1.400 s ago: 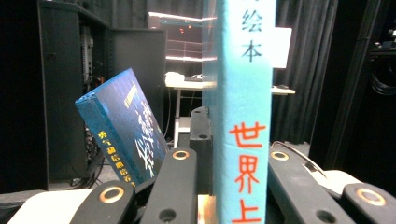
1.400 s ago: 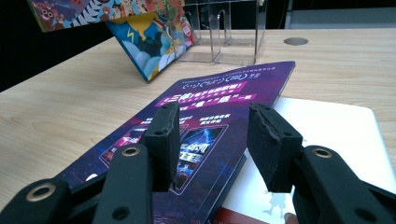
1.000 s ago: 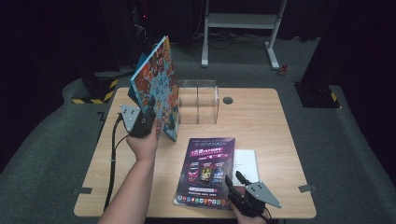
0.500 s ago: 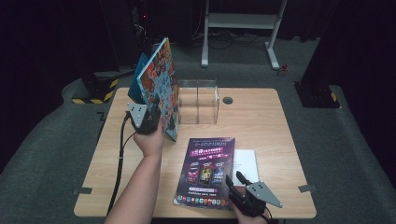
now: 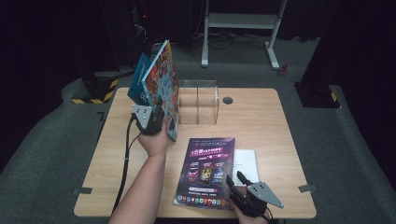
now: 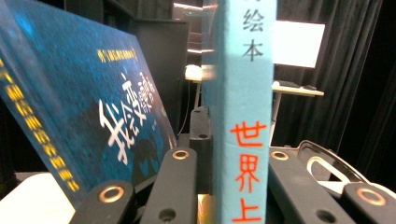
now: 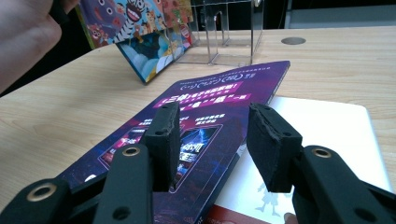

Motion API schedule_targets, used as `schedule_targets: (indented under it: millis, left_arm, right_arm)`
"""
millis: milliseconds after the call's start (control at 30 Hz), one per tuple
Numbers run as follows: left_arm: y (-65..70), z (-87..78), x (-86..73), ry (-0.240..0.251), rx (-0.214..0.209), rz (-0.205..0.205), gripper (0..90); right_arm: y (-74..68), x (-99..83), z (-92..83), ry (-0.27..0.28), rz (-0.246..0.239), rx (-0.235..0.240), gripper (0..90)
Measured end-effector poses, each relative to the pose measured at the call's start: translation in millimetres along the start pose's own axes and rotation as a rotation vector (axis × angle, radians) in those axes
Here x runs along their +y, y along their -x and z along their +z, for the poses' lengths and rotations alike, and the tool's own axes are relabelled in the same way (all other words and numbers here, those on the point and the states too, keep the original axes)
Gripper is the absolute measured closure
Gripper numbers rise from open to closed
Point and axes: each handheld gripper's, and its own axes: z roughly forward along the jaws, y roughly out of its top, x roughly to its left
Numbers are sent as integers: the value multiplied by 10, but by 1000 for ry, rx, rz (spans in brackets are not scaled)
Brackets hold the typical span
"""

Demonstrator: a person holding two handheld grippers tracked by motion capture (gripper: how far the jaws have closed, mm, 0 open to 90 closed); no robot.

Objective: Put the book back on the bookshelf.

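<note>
Colourful picture book (image 5: pixel 164 86) stands tilted at the upper left of the high view, its spine clamped between the jaws of the left gripper (image 5: pixel 152 119), just beside a clear acrylic stand (image 5: pixel 198 100). Lower right, the right gripper (image 5: pixel 240 189) rests with jaws apart, holding nothing, over a purple magazine (image 5: pixel 205 170) and white booklet (image 5: pixel 246 161) lying flat on the wooden table (image 5: pixel 280 130).

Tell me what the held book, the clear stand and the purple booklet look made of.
Book: apparently glossy printed board, with a stiff, thick spine.
Stand: clear plastic, likely acrylic; table visible through it.
Booklet: thin glossy paper lying flat with sheen.
</note>
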Motion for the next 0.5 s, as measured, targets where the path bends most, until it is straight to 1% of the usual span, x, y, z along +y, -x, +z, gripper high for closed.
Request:
schedule_targets:
  millis: [67,267,333,467,500]
  left_arm:
    - [10,13,-29,-7,1,9,812]
    - [19,25,-160,-18,4,1,812]
    - [19,20,-206,-12,3,-5,812]
    - [24,14,-244,-5,-1,-4,811]
    - [24,16,-251,-6,0,-12,811]
  right_arm:
    - [-1,1,-2,1,-1,1,548]
    - [2,-2,0,-3,2,1,547]
    - [3,-1,-3,-3,1,2,548]
    - [12,0,-7,-2,1,-2,548]
    - [15,-1,-5,-1,0,-2,548]
